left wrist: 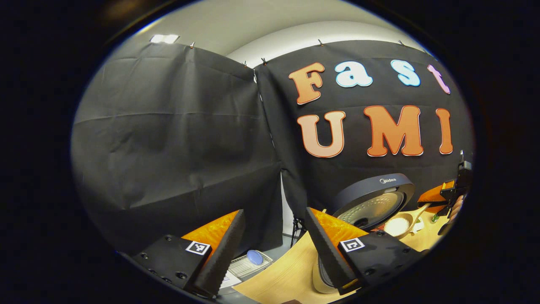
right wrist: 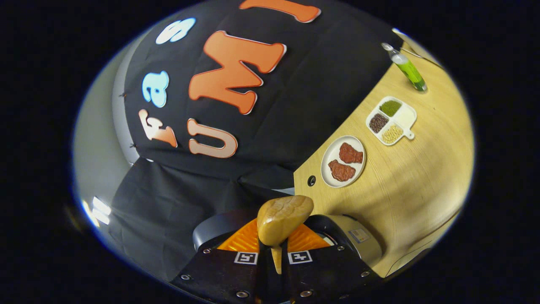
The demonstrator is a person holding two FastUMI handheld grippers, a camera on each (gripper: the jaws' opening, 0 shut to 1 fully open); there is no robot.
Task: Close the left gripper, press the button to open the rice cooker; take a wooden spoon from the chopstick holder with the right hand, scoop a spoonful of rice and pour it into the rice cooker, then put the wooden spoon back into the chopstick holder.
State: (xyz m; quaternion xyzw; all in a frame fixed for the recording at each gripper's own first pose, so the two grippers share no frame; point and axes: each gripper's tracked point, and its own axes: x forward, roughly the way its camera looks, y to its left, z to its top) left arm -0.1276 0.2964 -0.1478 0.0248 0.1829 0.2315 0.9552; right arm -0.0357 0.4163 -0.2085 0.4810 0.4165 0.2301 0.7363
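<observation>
Wooden spoon (right wrist: 283,219) was clamped by handle between right gripper (right wrist: 276,256) fingers, bowl rolled over open rice cooker (left wrist: 371,202) at 6 o'clock, apparently for pouring. Left gripper (left wrist: 274,249) fingers were spread wide, empty, parked aside over worktop (left wrist: 291,270).

At the right of the right gripper view you have the wooden tabletop (right wrist: 422,177). On it lies a white oval plate (right wrist: 327,166) with two reddish-brown pieces (right wrist: 346,162). Just beside it, farther up, sits a white divided dish (right wrist: 411,119) holding green, dark, pale and cream fillings. Near the upper right edge lies a bottle of green liquid (right wrist: 408,69), well apart from both.
</observation>
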